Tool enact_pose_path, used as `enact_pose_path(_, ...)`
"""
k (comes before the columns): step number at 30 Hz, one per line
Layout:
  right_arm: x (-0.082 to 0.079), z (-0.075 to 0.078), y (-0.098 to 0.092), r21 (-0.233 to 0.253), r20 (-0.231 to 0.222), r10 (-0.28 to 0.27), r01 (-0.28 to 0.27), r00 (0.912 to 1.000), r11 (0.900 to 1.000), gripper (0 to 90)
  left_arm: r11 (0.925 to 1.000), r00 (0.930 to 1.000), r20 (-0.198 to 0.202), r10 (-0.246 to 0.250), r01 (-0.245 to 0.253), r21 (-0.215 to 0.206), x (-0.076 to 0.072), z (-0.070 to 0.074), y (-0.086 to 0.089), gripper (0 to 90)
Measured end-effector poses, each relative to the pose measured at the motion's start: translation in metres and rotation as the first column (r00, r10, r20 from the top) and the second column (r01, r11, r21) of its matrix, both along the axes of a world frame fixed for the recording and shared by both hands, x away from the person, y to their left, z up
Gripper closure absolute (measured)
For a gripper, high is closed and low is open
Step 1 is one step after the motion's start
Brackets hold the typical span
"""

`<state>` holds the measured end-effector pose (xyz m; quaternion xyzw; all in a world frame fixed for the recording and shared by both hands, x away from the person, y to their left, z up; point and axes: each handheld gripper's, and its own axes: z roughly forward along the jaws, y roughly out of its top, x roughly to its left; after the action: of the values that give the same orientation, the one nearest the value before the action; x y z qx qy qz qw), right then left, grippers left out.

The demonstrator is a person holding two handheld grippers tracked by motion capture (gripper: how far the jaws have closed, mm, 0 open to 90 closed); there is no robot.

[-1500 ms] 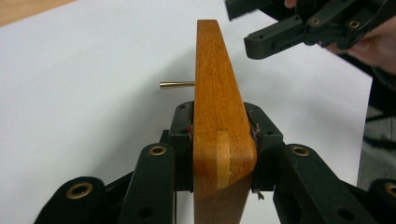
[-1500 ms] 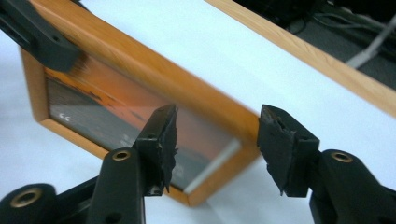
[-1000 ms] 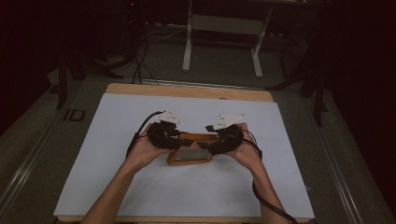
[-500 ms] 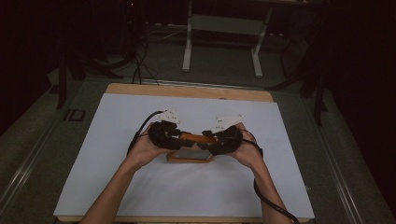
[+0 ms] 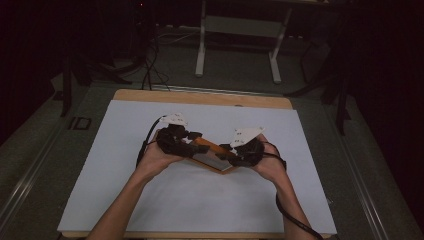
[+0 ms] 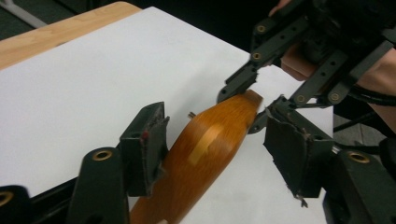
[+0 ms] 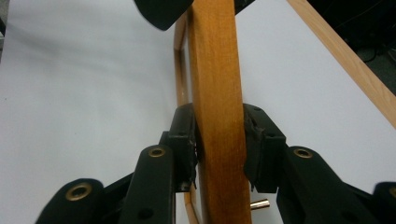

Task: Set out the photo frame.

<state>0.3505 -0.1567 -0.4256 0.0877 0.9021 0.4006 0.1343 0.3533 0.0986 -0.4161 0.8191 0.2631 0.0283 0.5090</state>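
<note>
**Wooden frame held between two claws above the desk**

The desk (image 5: pixel 150 200), covered by a white sheet, carries the work near its middle. A wooden frame (image 5: pixel 212 152), seemingly a hexagonal one, is raised over the sheet, its upper bar spanning the gap between the two hands. The right claw (image 7: pixel 219 147) is clenched on that bar, one pad pressed to each face, so this end is fixed and the frame cannot swing. The left claw (image 6: pixel 217 149) straddles the bar's other end with its jaws spread: one pad lies against the wood, the other stands clear, so it steadies or awaits a grip rather than clamps. A small brass pin (image 7: pixel 259 204) projects from the wood just below the right claw's hold.

Compared with one second ago, the frame no longer sits level between the hands: its left end is now higher and farther from the person, its right end lower, and both hands have spread somewhat wider apart.
</note>
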Motion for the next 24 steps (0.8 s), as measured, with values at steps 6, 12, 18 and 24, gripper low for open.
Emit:
enact_pose_path(6, -0.002, 0.000, -0.005, 0.005, 0.007, -0.011, 0.011, 0.9999, 1.000, 68.6, 0.9985, 0.9989, 0.014, 0.045, -0.045, -0.033, 0.000, -0.003, 0.007, 35.1)
enact_pose_path(12, -0.003, -0.001, -0.015, 0.022, -0.003, -0.026, 0.026, 0.9997, 0.999, 68.9, 0.9943, 0.9962, -0.011, 0.086, -0.087, -0.061, 0.004, -0.012, 0.015, 31.0)
enact_pose_path(18, -0.006, -0.002, -0.027, 0.038, -0.010, -0.045, 0.045, 0.9990, 0.998, 68.8, 0.9936, 0.9954, -0.001, 0.096, -0.096, -0.061, 0.003, -0.019, 0.014, 27.3)
enact_pose_path(24, -0.007, -0.004, -0.035, 0.045, -0.010, -0.060, 0.060, 0.9982, 0.997, 68.8, 0.9952, 0.9959, -0.005, 0.090, -0.091, -0.037, 0.004, -0.027, 0.006, 27.1)
